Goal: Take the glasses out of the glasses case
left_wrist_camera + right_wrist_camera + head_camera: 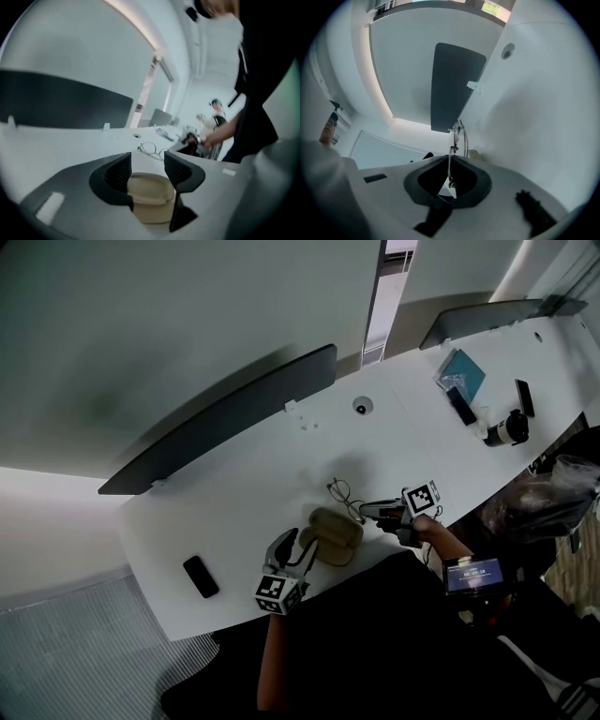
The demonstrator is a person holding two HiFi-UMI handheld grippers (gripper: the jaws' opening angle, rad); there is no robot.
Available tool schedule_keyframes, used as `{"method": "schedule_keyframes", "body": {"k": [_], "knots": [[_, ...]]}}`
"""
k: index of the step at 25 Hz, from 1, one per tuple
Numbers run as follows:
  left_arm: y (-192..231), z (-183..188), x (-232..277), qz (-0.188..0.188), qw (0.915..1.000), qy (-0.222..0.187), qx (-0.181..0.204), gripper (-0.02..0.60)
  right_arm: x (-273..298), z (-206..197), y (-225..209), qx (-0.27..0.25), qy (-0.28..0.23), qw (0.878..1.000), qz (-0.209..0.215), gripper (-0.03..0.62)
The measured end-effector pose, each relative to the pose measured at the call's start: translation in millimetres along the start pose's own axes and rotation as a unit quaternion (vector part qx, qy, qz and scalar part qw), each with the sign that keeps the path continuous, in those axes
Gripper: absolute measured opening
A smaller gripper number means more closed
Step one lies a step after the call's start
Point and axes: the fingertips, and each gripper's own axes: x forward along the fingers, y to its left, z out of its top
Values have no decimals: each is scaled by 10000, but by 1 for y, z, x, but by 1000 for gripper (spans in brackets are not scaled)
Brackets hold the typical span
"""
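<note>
1. Head view: the glasses (343,491) are already out of the tan glasses case (334,535). They sit just beyond it, low over or on the white table (234,474); I cannot tell whether they touch it. The right gripper (368,510) reaches them from the side, and the left gripper (298,549) is at the near end of the case. The case is near the table edge closest to the person. A dark phone (201,576) lies well apart.

2. Left gripper view: the left gripper (147,164) has its fingers a moderate width apart, one on each side of the glasses case (147,199). The case fills the gap, but the pads do not seem to bite into it. The glasses (151,149) show beyond, with the right gripper (187,140) beside them.
   - Risk: the case looks unclamped, so a nudge from either gripper could slide it towards the table edge.

3. Right gripper view: the right gripper (451,159) is pinched closed on a thin wire arm of the glasses (461,136), and the lenses hang out past the tips.
   - Risk: the hold is on one slim arm, so the frame can pivot or slip. Squeezing or twisting could bend the wire.
   - Risk: letting go before the frame is settled on the table could drop it lens-first or tip it against the case.
</note>
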Motion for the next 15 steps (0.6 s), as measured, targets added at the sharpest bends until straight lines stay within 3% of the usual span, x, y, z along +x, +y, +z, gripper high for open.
{"method": "schedule_keyframes", "body": {"k": [1,2,3,4,6,7,8,9,10,15], "knots": [[5,1,-2,-6,9962,-286,-818,227,-4,-1,-11,-15,35,10000,-64,21],[8,1,-4,-58,9860,-541,-1576,225,-8,-3,-21,-37,73,9999,-127,21],[10,1,-6,-195,9697,-776,-2309,216,-11,-4,-29,-27,97,9998,-165,21],[11,0,-8,-426,9459,-1018,-3051,204,-13,-6,-36,5,101,9998,-164,21],[10,4,-11,-1037,8784,-1575,-4392,171,-13,-7,-43,69,74,9999,-69,21],[12,5,-12,-1233,8469,-1833,-4837,163,-13,-7,-46,98,69,9999,-21,21],[15,4,-14,-1270,8268,-2010,-5099,159,-11,-8,-49,121,82,9999,2,21],[19,1,-15,-1182,8183,-2087,-5224,152,-10,-9,-53,131,109,9999,-2,21],[22,-3,-17,-1044,8179,-2087,-5259,150,-8,-10,-56,135,138,9998,-20,21],[29,-7,-20,-731,8315,-2037,-5117,150,1,-13,-67,231,248,9994,-23,21]]}}
